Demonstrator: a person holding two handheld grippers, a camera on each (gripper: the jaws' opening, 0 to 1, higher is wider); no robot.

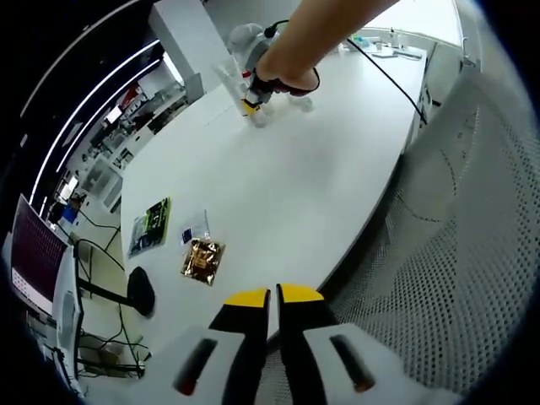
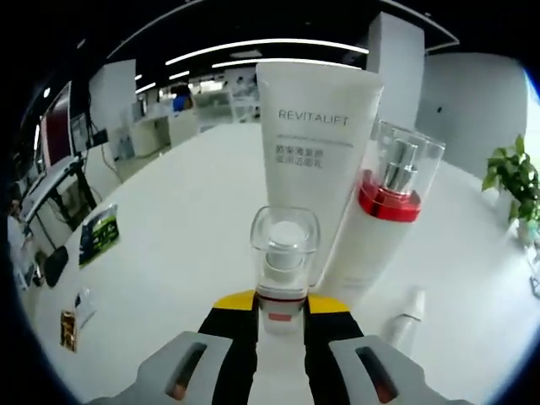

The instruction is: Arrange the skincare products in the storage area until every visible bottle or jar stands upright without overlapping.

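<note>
Left gripper view. Left gripper [image 1: 272, 297], bottom centre: yellow-tipped jaws nearly together, nothing between them, poised over the near edge of the white surface [image 1: 287, 177]. Lower left on the surface: a gold packet [image 1: 202, 260], a small clear sachet [image 1: 194, 228], a green packet [image 1: 150, 225]. Top centre: a person's hand [image 1: 283, 72] working the other gripper among the skincare items. Right: a perforated grey panel [image 1: 472, 253].

Right gripper view. Right gripper [image 2: 280, 305], bottom centre: jaws clamped on a small bottle [image 2: 283, 253] with a clear cap, held upright. Directly behind it: a tall white tube [image 2: 316, 160] standing on its cap. Right of the tube: a pump bottle [image 2: 384, 211] with a red collar and clear cap, standing. Lower right: a small white bottle [image 2: 405, 316], lying down. Far right: a green plant [image 2: 510, 177].

Risk: the held bottle sits very near the tube; a careless release or sideways nudge could tip the tube or the pump bottle.
</note>
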